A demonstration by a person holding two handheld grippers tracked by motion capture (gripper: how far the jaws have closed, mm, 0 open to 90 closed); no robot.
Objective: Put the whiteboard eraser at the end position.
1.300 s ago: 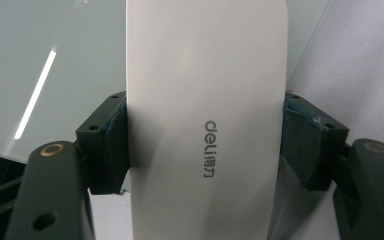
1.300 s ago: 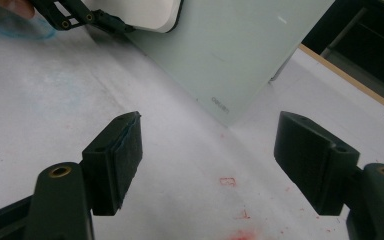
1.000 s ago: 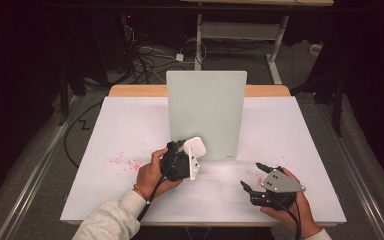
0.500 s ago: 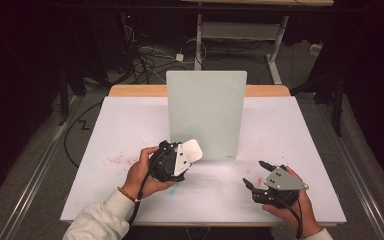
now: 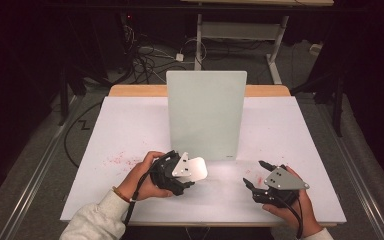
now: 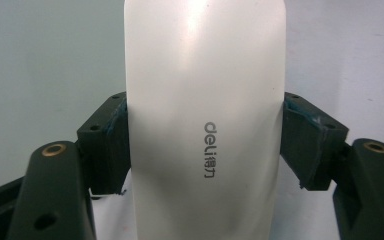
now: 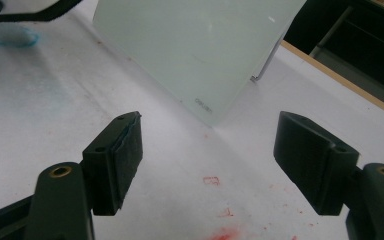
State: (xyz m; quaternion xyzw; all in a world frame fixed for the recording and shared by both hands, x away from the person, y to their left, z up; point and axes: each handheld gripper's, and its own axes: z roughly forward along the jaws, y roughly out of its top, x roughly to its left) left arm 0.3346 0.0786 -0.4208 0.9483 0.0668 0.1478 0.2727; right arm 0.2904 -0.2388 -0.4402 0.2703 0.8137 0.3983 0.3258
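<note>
Over the last second the left gripper (image 5: 192, 172) had drawn back toward the near edge of the surface (image 5: 130, 125) and turned, carrying the white eraser (image 6: 205, 125) pinched flat between its jaws, just in front of the lower left corner of the upright glass board (image 5: 206, 115). That suggested the eraser was being brought up for a wipe, not yet on the glass. The right gripper (image 5: 254, 175) sat near the near right edge, jaws spread and empty, barely shifted.
</note>
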